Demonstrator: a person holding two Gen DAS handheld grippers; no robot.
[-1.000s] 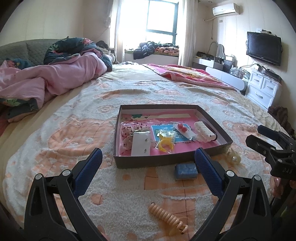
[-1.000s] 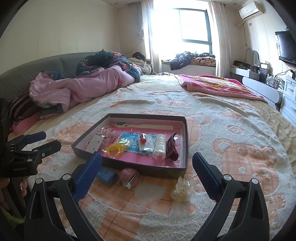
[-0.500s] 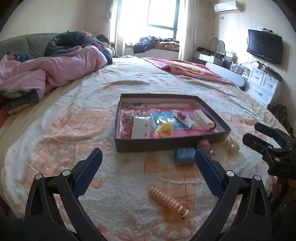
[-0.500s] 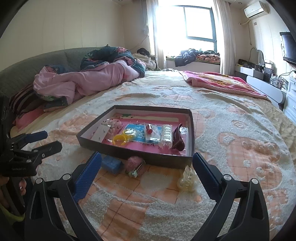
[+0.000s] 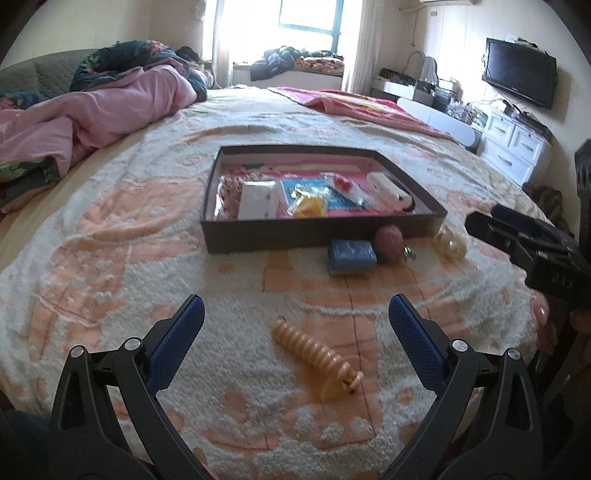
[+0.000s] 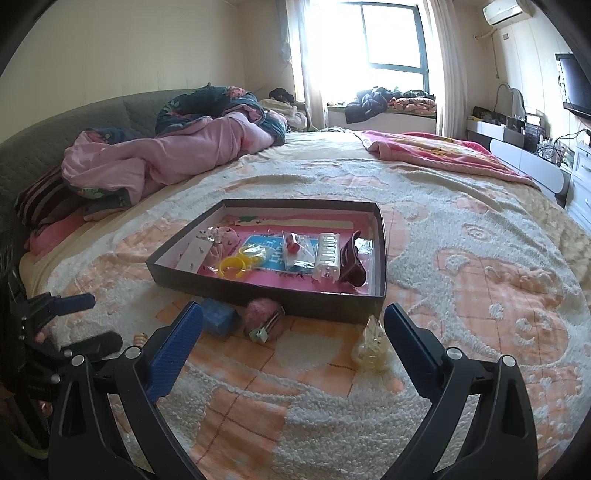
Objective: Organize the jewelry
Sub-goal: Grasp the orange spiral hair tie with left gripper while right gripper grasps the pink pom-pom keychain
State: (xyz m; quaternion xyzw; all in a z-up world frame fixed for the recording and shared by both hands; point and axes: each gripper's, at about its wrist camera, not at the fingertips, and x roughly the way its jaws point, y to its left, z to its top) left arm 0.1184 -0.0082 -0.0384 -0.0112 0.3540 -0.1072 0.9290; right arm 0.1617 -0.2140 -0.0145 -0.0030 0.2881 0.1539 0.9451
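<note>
Hovering over the bed blanket (image 5: 110,258), we hold both tools empty; left gripper (image 5: 295,332) jaws spread wide above the peach spiral hair clip (image 5: 317,358); right gripper (image 6: 291,334) jaws also apart, the clear clip (image 6: 371,347) near its right finger; dark tray (image 6: 325,301) ahead holds yellow ring (image 6: 232,266), white clip (image 6: 327,254); blue box (image 5: 351,256) and pink pom-pom clip (image 5: 389,243) sit just outside its front wall.

Your left wrist camera sits low over the bedspread (image 5: 110,258), looking forward between its own fingers (image 5: 177,347) across the bed toward the window (image 5: 306,18); your right wrist camera looks the same way from further right; both share the dark tray (image 5: 321,232) (image 6: 266,291) near ahead, and each catches the other gripper at its edge.
</note>
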